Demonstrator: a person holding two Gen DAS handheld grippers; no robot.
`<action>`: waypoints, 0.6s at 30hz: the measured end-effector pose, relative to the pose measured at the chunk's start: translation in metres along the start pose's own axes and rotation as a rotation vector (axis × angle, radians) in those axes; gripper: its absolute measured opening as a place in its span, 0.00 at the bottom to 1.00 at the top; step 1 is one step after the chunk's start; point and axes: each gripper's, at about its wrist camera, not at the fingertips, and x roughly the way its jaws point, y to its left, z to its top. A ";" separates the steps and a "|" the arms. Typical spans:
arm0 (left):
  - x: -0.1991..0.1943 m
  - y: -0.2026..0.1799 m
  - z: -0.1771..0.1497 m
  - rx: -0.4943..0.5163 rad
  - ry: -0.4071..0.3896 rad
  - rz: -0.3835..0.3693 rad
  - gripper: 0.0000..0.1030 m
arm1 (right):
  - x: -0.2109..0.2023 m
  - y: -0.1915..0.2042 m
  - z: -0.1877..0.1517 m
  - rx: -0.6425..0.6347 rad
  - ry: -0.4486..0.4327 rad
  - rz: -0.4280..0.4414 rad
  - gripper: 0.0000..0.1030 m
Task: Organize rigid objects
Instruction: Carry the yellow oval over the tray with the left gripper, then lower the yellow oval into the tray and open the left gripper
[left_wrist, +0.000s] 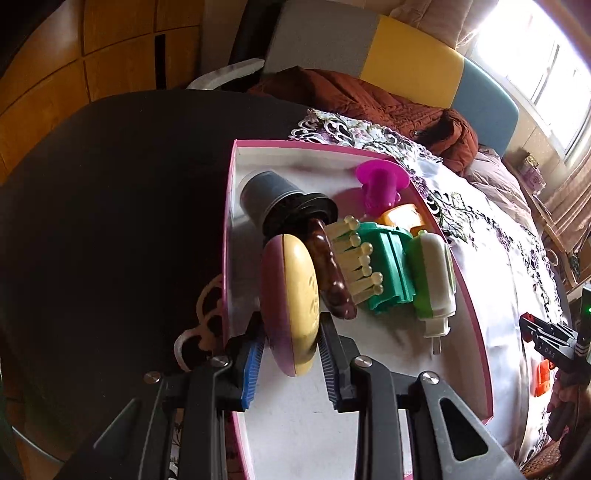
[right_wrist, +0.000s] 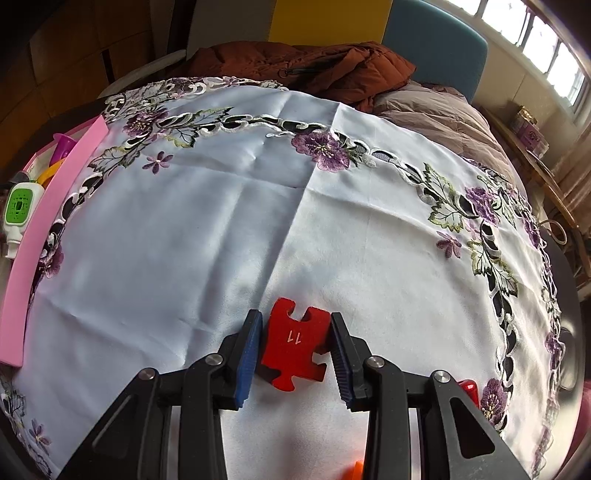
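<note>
Left wrist: disc (left_wrist: 291, 306) on edge, long axis away.

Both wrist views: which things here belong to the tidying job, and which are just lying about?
Job:
- pink box
- yellow-purple disc in left gripper
- red puzzle piece in right gripper
- green brush

Lying about:
- brown jacket
- floral tablecloth

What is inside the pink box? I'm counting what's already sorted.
The pink box holds a grey cup, brown sausage, green comb block, white-green plug, purple funnel; an orange piece is partly covered.
</note>
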 end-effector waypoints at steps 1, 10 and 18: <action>-0.002 0.000 -0.001 0.003 -0.003 0.009 0.29 | 0.000 0.000 0.000 -0.001 0.000 0.000 0.36; -0.018 0.005 -0.013 -0.017 -0.010 0.000 0.34 | 0.000 0.001 0.000 -0.005 -0.001 -0.004 0.36; -0.040 0.004 -0.015 -0.030 -0.062 0.007 0.34 | 0.000 0.002 0.000 -0.010 -0.002 -0.008 0.34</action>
